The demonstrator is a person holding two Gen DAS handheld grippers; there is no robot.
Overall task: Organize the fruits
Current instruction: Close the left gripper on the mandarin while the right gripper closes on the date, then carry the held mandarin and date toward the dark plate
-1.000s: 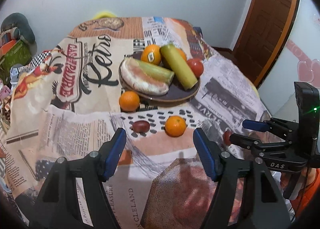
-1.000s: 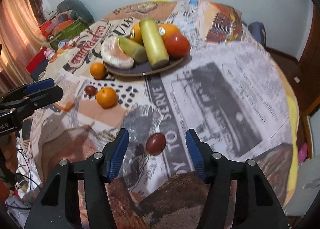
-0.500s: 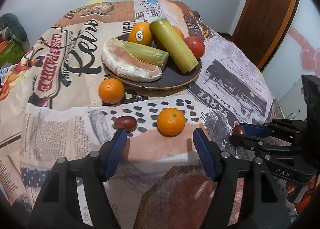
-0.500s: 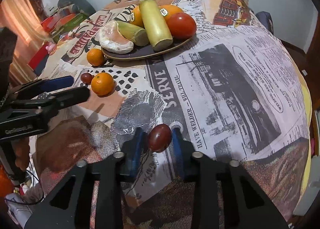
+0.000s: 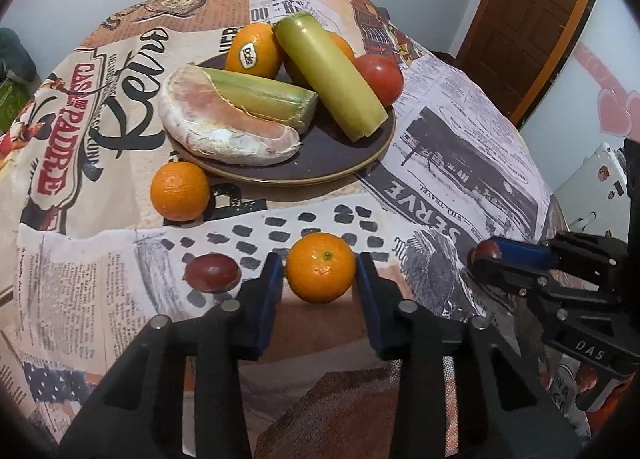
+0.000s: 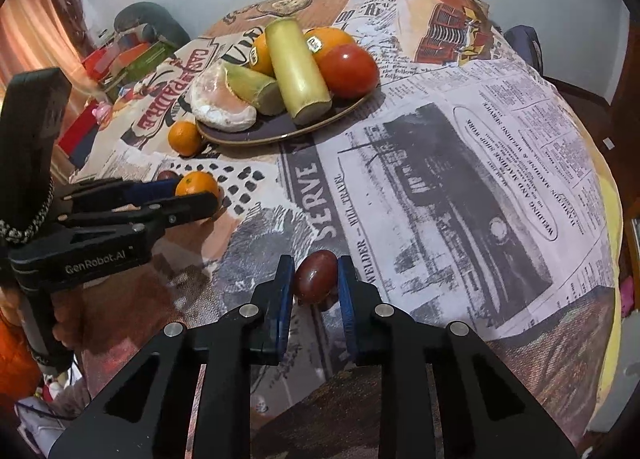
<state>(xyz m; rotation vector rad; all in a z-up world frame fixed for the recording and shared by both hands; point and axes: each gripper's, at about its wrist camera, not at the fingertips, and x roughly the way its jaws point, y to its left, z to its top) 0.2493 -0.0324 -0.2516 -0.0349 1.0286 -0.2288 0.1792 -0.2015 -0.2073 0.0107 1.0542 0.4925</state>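
Note:
A dark plate (image 5: pixel 320 167) holds a pomelo wedge (image 5: pixel 224 127), sugarcane pieces, oranges and a tomato (image 5: pixel 380 75). My left gripper (image 5: pixel 320 279) is shut on a small orange (image 5: pixel 320 273) resting on the tablecloth. A dark red plum (image 5: pixel 212 273) lies just left of it, and another orange (image 5: pixel 180 191) sits near the plate's rim. My right gripper (image 6: pixel 316 279) is shut on a dark red plum (image 6: pixel 316 277) at the table's near edge. The plate (image 6: pixel 280 129) also shows in the right wrist view.
The round table is covered with a newspaper-print cloth (image 6: pixel 460 179). A wooden door (image 5: pixel 532 19) stands at the right. Boxes and clutter (image 6: pixel 120 59) lie on the floor to the left.
My left gripper moved forward and closed on the small orange. My right gripper closed fully on the dark plum.

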